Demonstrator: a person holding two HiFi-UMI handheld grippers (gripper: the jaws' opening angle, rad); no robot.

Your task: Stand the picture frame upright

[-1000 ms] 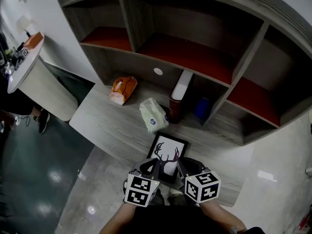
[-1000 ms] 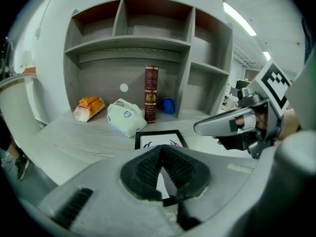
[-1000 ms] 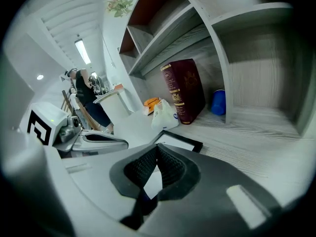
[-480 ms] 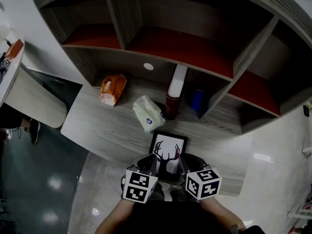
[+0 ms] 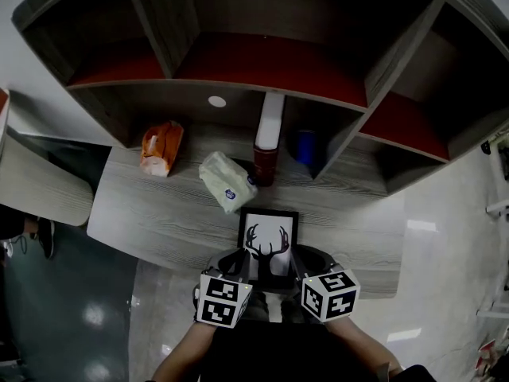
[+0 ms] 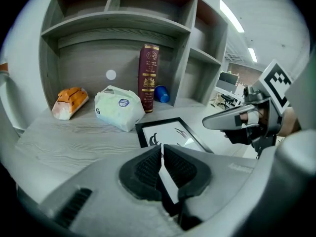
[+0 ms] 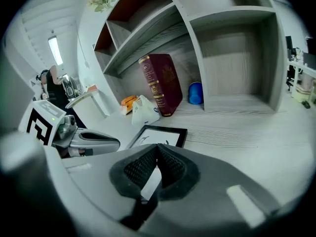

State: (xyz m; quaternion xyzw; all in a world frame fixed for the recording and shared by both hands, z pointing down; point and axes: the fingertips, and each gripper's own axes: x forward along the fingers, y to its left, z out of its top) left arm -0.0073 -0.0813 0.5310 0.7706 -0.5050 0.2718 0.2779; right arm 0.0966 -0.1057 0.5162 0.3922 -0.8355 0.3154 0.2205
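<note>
The picture frame point(image 5: 268, 241), a black-edged print of antlers, lies face up on the grey wooden desk point(image 5: 151, 213). It is close to the desk's front edge, and its far edge stops just short of a pale soft pack point(image 5: 227, 183) and an upright maroon book point(image 5: 265, 164). An orange packet point(image 5: 159, 148) and a small blue container point(image 5: 303, 145) sit farther back, under the shelf unit point(image 5: 238, 70), well clear of the frame. The left gripper point(image 6: 161, 151) and the right gripper point(image 7: 157, 151) are poised over the frame's two near corners, one on each side. This is presumably so that the near edge can be raised evenly while the far edge stays down as a hinge. The right gripper's pads meet at their tips, with nothing clamped between them. The left gripper's jaws have just been opening and stand a narrow slit apart. The white print shows through that slit from beneath, and nothing is pinched between the pads. Whether either tip touches the frame cannot be told. The frame is not yet upright, and the work appears to be at the point of taking hold.
</note>
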